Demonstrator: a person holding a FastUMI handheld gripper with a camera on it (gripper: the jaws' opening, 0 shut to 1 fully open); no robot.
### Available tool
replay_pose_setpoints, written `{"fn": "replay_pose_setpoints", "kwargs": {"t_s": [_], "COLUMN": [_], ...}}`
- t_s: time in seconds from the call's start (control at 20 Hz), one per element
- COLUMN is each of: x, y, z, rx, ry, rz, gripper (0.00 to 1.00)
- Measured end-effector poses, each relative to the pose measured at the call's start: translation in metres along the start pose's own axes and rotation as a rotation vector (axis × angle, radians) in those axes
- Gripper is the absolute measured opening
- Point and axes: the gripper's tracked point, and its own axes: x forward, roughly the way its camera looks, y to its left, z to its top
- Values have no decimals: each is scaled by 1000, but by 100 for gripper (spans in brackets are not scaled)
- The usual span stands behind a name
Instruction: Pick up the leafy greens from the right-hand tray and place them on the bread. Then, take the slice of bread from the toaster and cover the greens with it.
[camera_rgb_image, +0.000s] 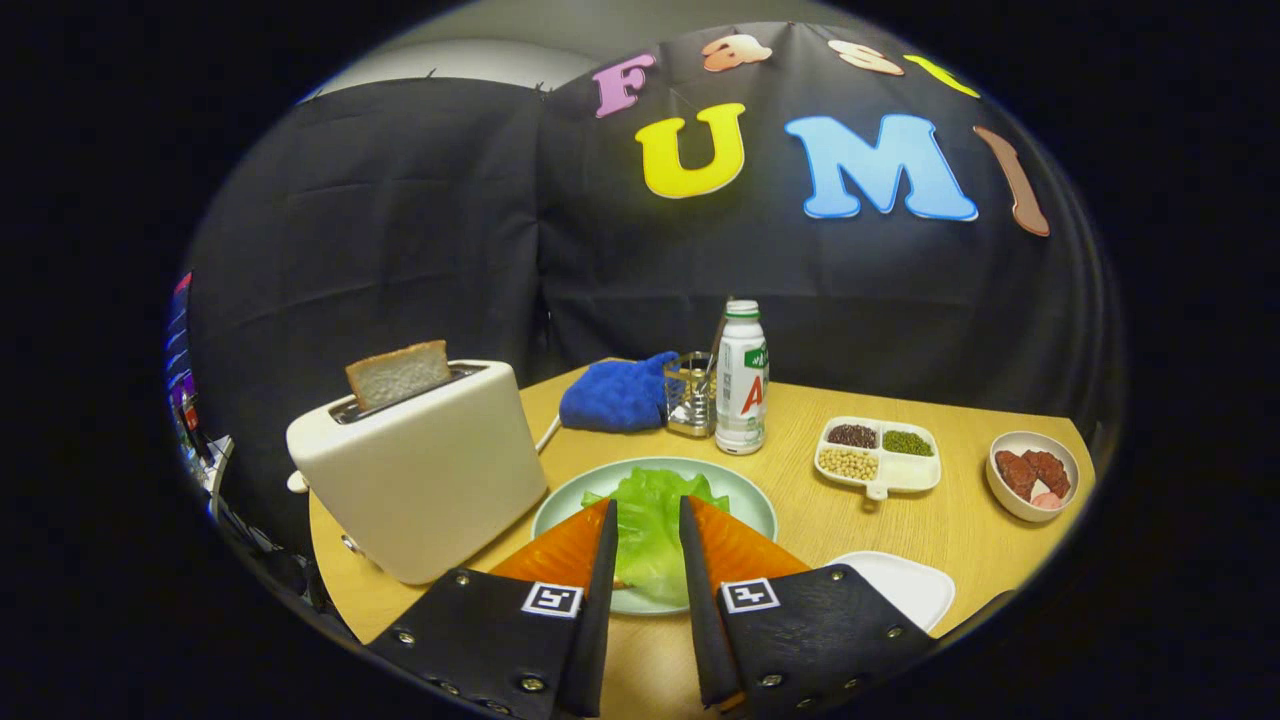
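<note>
- Table (900, 520): light wood, carries everything below.
- Toaster (425, 470): cream, at my 10 o'clock, just beside the plate. Slice of bread (398, 373) stands in its slot, top half sticking out, tilted a little.
- My gripper (647, 505): held level, aimed across the table and slightly down. Fingers parted to a medium gap, holding nothing. Each finger body carries a square black-and-white marker tag.
- Plate (750, 500): pale green, dead ahead at 12 o'clock, under my fingertips.
- Leafy greens (648, 530): lying on the plate, seen in the gap between my fingers; I can't tell whether the tips touch them. Bread under them is hidden, can't confirm.
- White tray (900, 585): at 3 o'clock, beside my right finger.
- Blue cloth (615, 395): 12 o'clock, beyond the plate.
- Bottle (741, 380): white, green cap, upright, 1 o'clock, beside a metal cup (690, 395).
- Divided dish (880, 455): 2 o'clock, three compartments of beans or grains.
- Bowl (1032, 475): farther out at 2 o'clock, reddish-brown pieces inside.
</note>
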Motion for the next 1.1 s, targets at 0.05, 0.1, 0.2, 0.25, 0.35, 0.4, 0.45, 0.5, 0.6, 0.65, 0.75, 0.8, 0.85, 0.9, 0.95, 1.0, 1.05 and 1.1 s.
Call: {"fn": "replay_pose_setpoints", "kwargs": {"t_s": [0.05, 0.1, 0.2, 0.25, 0.35, 0.4, 0.45, 0.5, 0.6, 0.65, 0.75, 0.8, 0.85, 0.9, 0.95, 1.0, 1.05, 1.1], "x": [-5, -8, -14, -16, -19, -21, -23, -26, -30, -29, -24, -19, -14, -11, -6, -1, 3, 9], "y": [8, 19, 30, 38, 60, 77, 93, 106, 130, 141, 156, 167, 177, 185, 193, 200, 209, 219], "z": [6, 12, 23, 28, 35, 39, 44, 48, 57, 61, 61, 56, 55, 56, 58, 55, 52, 50], "rx": [12, 28, 42, 39, 41, 44, 39, 29, 7, -7, -16, -2, 11, 10, -5, -26, -34, -37], "ry": [-26, -51, -91, -114, -147, -164, -179, -196, -224, -234, -229, -216, -205, -201, -203, -193, -180, -177], "rz": [-5, -3, -37, -48, -45, -15, 7, 17, 26, 29, 24, 40, 56, 65, 68, 70, 80, 88], "gripper": [37, 36, 36, 36, 36, 36, 37, 37, 37, 37, 37, 37, 37, 37, 37, 37, 37, 37]}}
